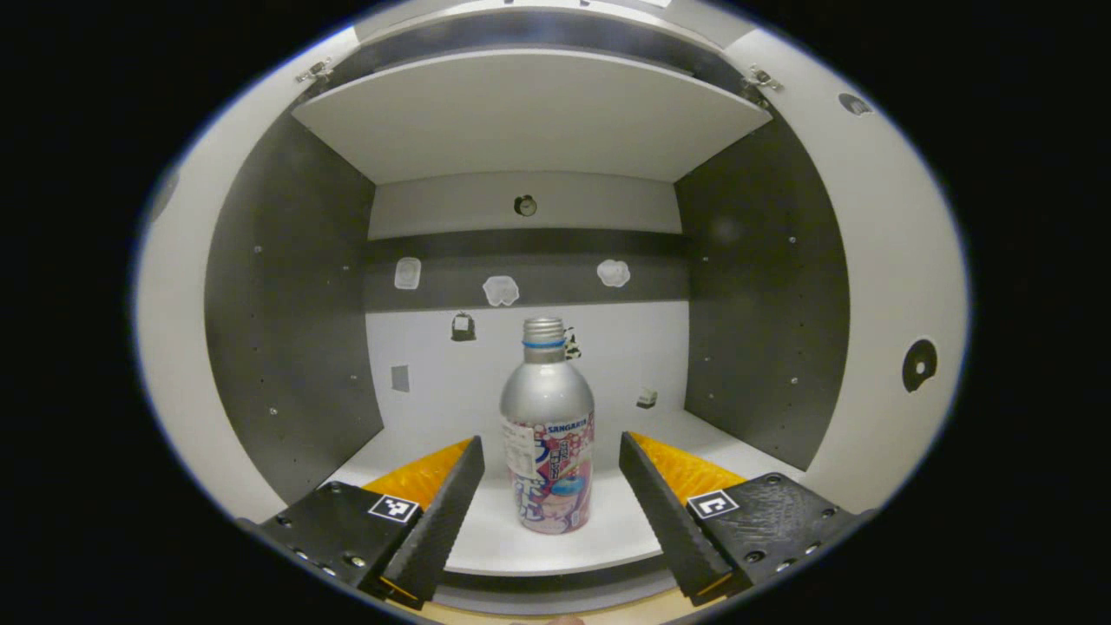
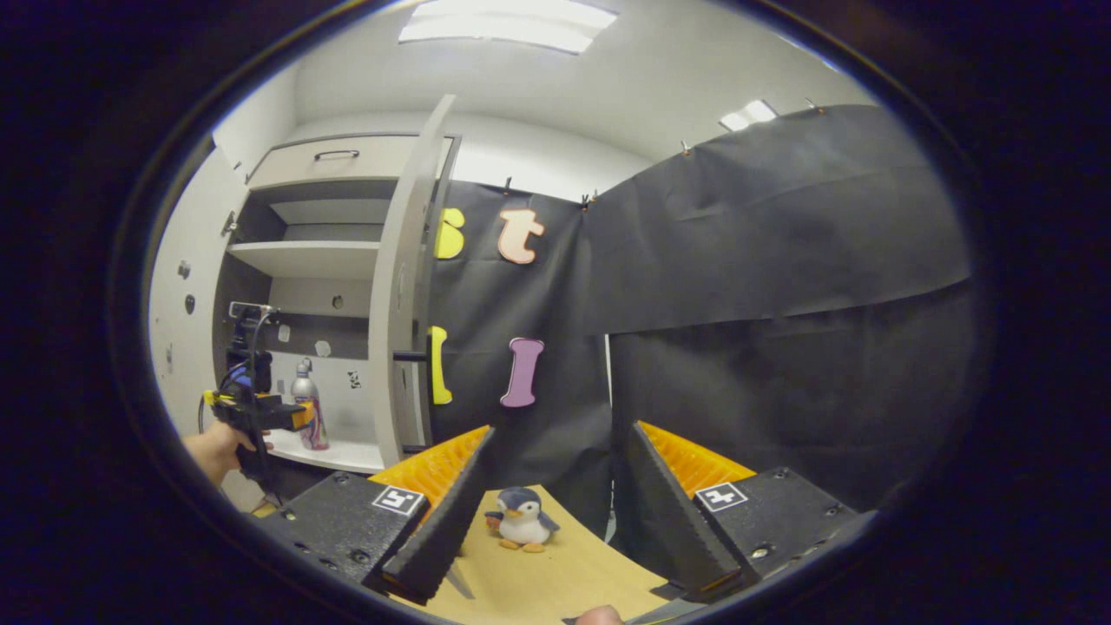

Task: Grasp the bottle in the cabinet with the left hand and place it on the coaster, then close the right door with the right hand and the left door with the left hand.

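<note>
The bottle (image 1: 548, 425) stands upright on the bottom shelf (image 1: 608, 529) of the cabinet (image 1: 286, 304), roughly in the middle and a bit back from the front edge. It has a silver shoulder, a printed wrap lower down and a blue ring under the screw neck.

In the left gripper view, the left claw (image 1: 548, 473) is spread wide, one finger on each side of the bottle. There's a visible gap on both sides, so nothing is pinched yet. A second shelf (image 1: 529, 121) sits above the bottle, and a few small stickers dot the back wall behind it.

In the right gripper view, the right claw (image 2: 552, 486) is also spread and holds nothing. It hovers over the table (image 2: 555, 582), well off to the right of the cabinet. A little penguin toy (image 2: 521, 519) sits on the table between its fingers, farther out. From there the left claw (image 2: 299, 417) shows in a hand (image 2: 213, 451), right up at the bottle (image 2: 305, 408). The cabinet's right door (image 2: 399, 286) stands open, edge-on just right of the bottle.
</note>
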Demonstrator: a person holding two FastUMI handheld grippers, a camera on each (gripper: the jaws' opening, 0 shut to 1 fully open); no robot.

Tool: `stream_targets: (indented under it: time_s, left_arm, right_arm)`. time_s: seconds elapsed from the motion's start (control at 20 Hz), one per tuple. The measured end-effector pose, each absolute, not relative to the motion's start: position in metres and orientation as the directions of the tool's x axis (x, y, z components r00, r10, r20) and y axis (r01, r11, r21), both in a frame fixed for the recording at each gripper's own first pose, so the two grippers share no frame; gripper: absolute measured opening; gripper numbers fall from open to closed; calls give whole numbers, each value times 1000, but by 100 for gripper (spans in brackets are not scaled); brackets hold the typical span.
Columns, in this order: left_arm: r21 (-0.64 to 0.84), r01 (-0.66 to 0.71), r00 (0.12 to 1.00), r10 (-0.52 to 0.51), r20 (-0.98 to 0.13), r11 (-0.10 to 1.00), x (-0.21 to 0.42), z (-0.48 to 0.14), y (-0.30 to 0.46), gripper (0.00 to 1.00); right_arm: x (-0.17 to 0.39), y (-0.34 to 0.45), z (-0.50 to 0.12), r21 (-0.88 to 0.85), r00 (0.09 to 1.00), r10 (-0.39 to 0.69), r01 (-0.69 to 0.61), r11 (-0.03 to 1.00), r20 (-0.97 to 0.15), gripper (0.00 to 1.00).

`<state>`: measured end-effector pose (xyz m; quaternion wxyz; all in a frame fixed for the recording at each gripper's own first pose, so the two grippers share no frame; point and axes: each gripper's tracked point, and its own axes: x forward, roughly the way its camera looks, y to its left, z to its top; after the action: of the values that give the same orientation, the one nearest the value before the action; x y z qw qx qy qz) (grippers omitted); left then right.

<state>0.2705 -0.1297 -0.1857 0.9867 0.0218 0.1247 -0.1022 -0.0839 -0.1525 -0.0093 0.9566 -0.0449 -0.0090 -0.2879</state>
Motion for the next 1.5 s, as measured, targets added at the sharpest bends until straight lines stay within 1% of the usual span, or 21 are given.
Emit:
stream_targets:
  time_s: [0.1, 0.15, 0.2, 0.25, 0.3, 0.4, 0.45, 0.5, 0.6, 0.7, 0.75, 0.8, 0.85, 0.9, 1.0, 1.2, 1.25, 1.35, 1.4, 1.45, 1.5]
  left_arm:
    - [24, 208, 943, -194, -271, 978, 282, -198, -131, 97]
    - [27, 208, 941, -192, -280, 978, 287, -202, -131, 97]
    - [21, 212, 938, -198, -286, 977, 293, -206, -133, 97]
    - [11, 211, 935, -198, -294, 978, 298, -210, -135, 97]
    - [3, 205, 933, -195, -302, 979, 303, -215, -135, 97]
    - [-15, 206, 927, -201, -315, 978, 311, -220, -139, 99]
    - [-15, 206, 928, -200, -313, 978, 318, -220, -140, 99]
    - [-9, 205, 930, -197, -309, 979, 321, -220, -140, 99]
    - [1, 197, 940, -189, -283, 980, 329, -214, -141, 99]
    - [-26, 217, 930, -214, -300, 976, 326, -216, -148, 81]
    - [-24, 211, 932, -209, -297, 977, 326, -213, -147, 82]
    - [-21, 210, 930, -206, -303, 977, 325, -214, -146, 82]
    - [-19, 209, 932, -205, -300, 978, 325, -212, -146, 76]
    - [-16, 210, 934, -206, -292, 978, 325, -210, -147, 80]
    - [-3, 209, 943, -203, -263, 978, 323, -202, -145, 75]
    - [-12, 198, 954, -196, -229, 980, 313, -193, -140, 75]
    - [-11, 196, 954, -193, -230, 981, 311, -193, -138, 78]
    - [7, 183, 960, -177, -217, 983, 304, -191, -131, 71]
    - [14, 176, 962, -169, -216, 984, 298, -190, -130, 74]
    - [18, 169, 963, -161, -218, 986, 293, -189, -127, 75]
    - [14, 163, 963, -156, -219, 986, 290, -189, -125, 74]
  right_arm:
    - [-85, -152, -14, -72, 832, -554, 555, 829, 36, 96]
    - [-86, -153, -16, -72, 828, -559, 560, 825, 31, 99]
    - [-88, -154, -16, -73, 824, -566, 566, 821, 28, 96]
    - [-89, -156, -15, -70, 819, -573, 574, 816, 29, 99]
    - [-90, -157, -14, -65, 817, -576, 577, 814, 30, 96]
    - [-92, -158, -13, -59, 813, -582, 583, 811, 32, 96]
    - [-93, -160, -13, -59, 809, -586, 587, 807, 32, 96]
    - [-92, -161, -15, -58, 807, -590, 591, 805, 30, 99]
    - [-89, -160, -17, -56, 811, -584, 585, 809, 21, 99]
    - [-89, -161, -19, -57, 817, -577, 577, 815, 15, 96]
    - [-89, -162, -19, -58, 817, -576, 576, 816, 10, 96]
    - [-87, -161, -21, -57, 819, -573, 573, 818, 6, 99]
    - [-87, -161, -20, -53, 822, -570, 569, 820, 9, 99]
    - [-88, -162, -21, -50, 825, -565, 565, 824, 9, 98]
    - [-87, -162, -23, -49, 833, -553, 553, 832, 5, 96]
    - [-86, -162, -25, -41, 849, -528, 527, 849, -5, 96]
    - [-86, -161, -27, -40, 856, -518, 517, 855, -10, 96]
    - [-87, -158, -30, -37, 869, -494, 493, 869, -18, 98]
    - [-84, -154, -32, -37, 876, -483, 482, 875, -21, 96]
    - [-83, -153, -34, -38, 881, -472, 471, 882, -27, 99]
    - [-81, -152, -36, -40, 887, -461, 460, 887, -33, 96]
